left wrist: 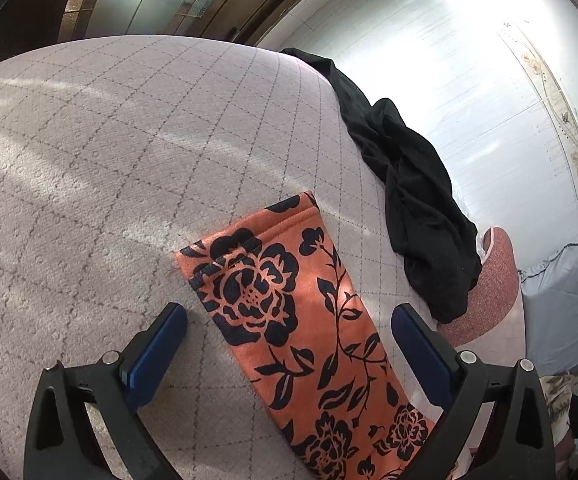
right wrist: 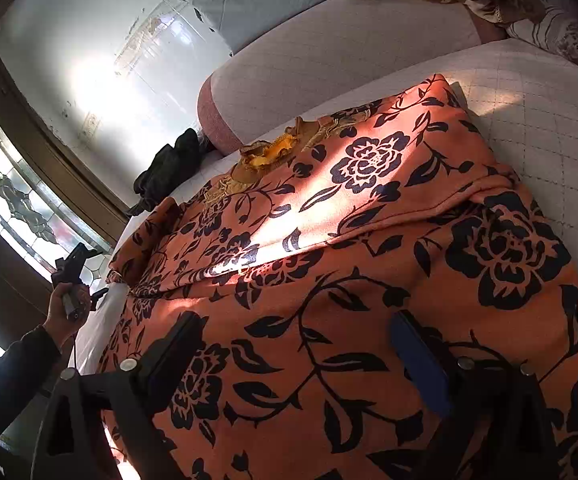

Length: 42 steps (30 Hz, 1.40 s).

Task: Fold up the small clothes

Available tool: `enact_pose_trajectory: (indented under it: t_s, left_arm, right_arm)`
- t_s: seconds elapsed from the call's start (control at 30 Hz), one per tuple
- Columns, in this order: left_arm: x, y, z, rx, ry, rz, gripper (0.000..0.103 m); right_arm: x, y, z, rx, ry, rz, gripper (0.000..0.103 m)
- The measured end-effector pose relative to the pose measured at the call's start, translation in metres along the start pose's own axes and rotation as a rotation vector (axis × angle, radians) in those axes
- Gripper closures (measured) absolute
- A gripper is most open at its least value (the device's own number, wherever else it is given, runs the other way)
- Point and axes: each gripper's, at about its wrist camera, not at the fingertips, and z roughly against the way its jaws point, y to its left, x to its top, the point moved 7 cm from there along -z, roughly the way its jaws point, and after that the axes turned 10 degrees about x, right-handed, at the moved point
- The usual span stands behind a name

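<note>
We've got the orange floral top [right wrist: 369,280] spread flat on the quilted bed [left wrist: 89,160], soft and floppy, probably light. Its sleeve [left wrist: 289,300] runs toward 11 o'clock, cuff far. We'd pinch the cuff hem. Left gripper [left wrist: 289,356] and right gripper [right wrist: 301,364] both gape wide, holding nothing.

An orange garment [right wrist: 369,280] printed with black roses is spread flat on the pale quilted bed [left wrist: 89,160], one layer folded over across its middle; a sleeve [left wrist: 289,300] is laid out straight.
</note>
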Motion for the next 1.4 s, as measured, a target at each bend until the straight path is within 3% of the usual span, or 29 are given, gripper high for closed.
enact_pose_trajectory:
  t_s: [0.13,0.2,0.23,0.27,0.37,0.5,0.6,0.67,0.83,0.97,1.03,1.1,1.17,1.2,1.27,1.33,1.4]
  left_arm:
    - [0.008,-0.003,-0.010,0.064,-0.037,-0.012,0.015]
    - [0.011,0.000,-0.013,0.162,-0.063,-0.044,0.043]
    - [0.013,0.004,-0.015,0.225,-0.073,-0.061,0.075]
    - [0.016,0.008,-0.017,0.259,-0.070,-0.074,0.086]
    - [0.020,0.002,-0.015,0.258,-0.061,-0.136,0.094]
    - [0.018,-0.044,0.023,0.220,-0.148,-0.217,0.094]
    - [-0.006,-0.117,0.080,0.098,-0.242,-0.382,0.094]
    - [-0.035,-0.172,0.123,-0.022,-0.288,-0.488,0.094]
    - [-0.156,-0.295,0.209,-0.318,-0.303,-0.756,0.094]
    - [-0.281,-0.349,0.220,-0.456,-0.186,-0.893,0.094]
    - [-0.339,-0.360,0.198,-0.460,-0.097,-0.930,0.092]
    - [-0.404,-0.359,0.164,-0.415,0.002,-1.040,0.080]
    - [-0.460,-0.339,0.121,-0.287,0.103,-1.168,0.052]
    - [-0.479,-0.324,0.101,-0.210,0.167,-1.219,0.052]
    - [-0.485,-0.296,0.090,-0.140,0.215,-1.246,0.052]
    - [-0.458,-0.282,0.107,-0.165,0.132,-1.200,0.052]
    - [-0.422,-0.269,0.126,-0.172,0.056,-1.154,0.042]
  right_arm:
    - [0.000,0.000,-0.001,0.002,-0.001,0.002,0.006]
    - [0.000,0.000,-0.002,0.004,0.000,0.002,0.005]
    - [0.000,0.000,-0.002,0.005,0.001,0.003,0.005]
    - [0.000,0.000,-0.002,0.005,0.002,0.004,0.005]
    - [0.000,0.000,-0.002,0.006,0.003,0.005,0.005]
    - [0.000,0.000,-0.002,0.013,-0.002,0.001,0.005]
    - [0.000,-0.001,0.000,0.030,-0.012,-0.008,0.005]
    - [0.000,-0.001,0.001,0.037,-0.016,-0.011,0.005]
    - [0.000,-0.001,0.002,0.044,-0.021,-0.015,0.005]
    - [0.000,-0.002,0.003,0.048,-0.024,-0.016,0.005]
    - [0.001,-0.002,0.003,0.050,-0.026,-0.018,0.005]
    - [0.001,-0.002,0.003,0.050,-0.026,-0.018,0.005]
    - [0.001,-0.002,0.004,0.052,-0.028,-0.019,0.005]
    - [0.001,-0.002,0.004,0.054,-0.028,-0.020,0.005]
    - [0.001,-0.002,0.005,0.059,-0.032,-0.023,0.005]
    - [0.001,-0.002,0.006,0.065,-0.035,-0.028,0.005]
    - [0.001,-0.001,0.006,0.063,-0.033,-0.032,0.005]
